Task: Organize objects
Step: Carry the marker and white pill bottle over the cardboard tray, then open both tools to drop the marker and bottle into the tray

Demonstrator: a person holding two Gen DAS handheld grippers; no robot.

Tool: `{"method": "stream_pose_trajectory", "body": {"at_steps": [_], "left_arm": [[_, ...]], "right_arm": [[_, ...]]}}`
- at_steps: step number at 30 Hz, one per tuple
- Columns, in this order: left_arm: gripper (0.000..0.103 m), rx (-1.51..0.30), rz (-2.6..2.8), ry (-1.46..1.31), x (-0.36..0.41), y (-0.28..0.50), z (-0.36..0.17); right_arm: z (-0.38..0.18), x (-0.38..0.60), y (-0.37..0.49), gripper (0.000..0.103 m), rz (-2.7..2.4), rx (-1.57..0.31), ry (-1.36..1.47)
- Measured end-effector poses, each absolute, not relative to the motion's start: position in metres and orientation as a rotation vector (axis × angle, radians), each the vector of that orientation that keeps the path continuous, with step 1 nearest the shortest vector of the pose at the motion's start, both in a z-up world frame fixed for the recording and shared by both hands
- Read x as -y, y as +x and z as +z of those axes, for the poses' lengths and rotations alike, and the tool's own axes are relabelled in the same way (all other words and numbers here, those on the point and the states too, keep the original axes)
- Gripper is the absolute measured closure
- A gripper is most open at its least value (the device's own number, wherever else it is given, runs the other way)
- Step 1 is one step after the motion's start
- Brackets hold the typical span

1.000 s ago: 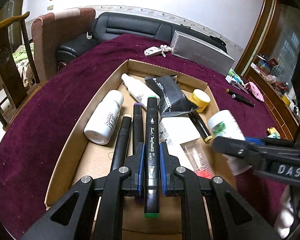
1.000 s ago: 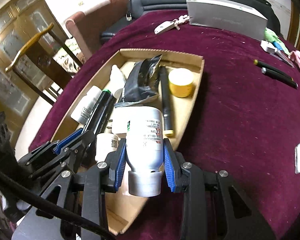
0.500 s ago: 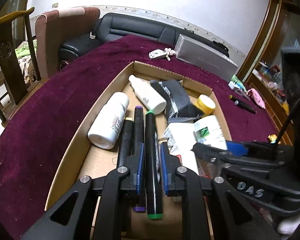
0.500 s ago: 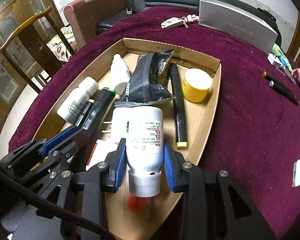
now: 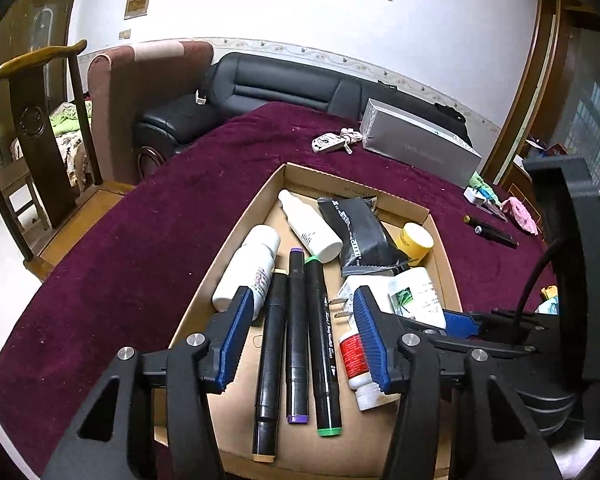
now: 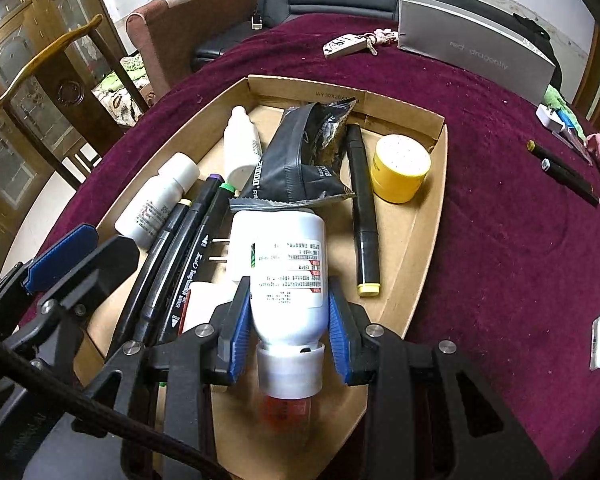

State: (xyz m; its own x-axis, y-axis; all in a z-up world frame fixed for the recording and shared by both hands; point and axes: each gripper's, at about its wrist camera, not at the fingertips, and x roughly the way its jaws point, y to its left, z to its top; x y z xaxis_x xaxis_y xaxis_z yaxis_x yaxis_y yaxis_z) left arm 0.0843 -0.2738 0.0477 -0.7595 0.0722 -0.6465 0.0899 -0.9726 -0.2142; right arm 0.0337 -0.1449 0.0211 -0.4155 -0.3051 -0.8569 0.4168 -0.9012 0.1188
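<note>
A shallow cardboard box lies on the maroon tablecloth. My left gripper hovers over its near end with its jaws opening. Three black markers lie side by side in the box between the jaws, and the pads touch none of them: one green-capped, one purple-capped, one beige-capped. My right gripper is shut on a white labelled bottle, gripped near its neck with the cap toward the camera. The bottle is over the box's middle, just right of the markers.
Also in the box are two white bottles, a black pouch, a yellow jar, a yellow-tipped marker and a small red-labelled bottle. Keys, a silver carton and two pens lie on the cloth. Wooden chairs stand to the left.
My left jaws have gone from shut on the green-capped marker to wide apart, and it now lies beside the other two. The right gripper carried the bottle further over the box.
</note>
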Motion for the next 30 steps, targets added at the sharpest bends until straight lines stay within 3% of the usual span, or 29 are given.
{"method": "stream_pose_trajectory", "body": {"at_steps": [30], "left_arm": [[0.044,-0.236,-2.954,1.06,0.23,0.107,0.078]], "right_arm": [[0.054,0.101,0.061,0.068,-2.376,-0.019,1.261]]}}
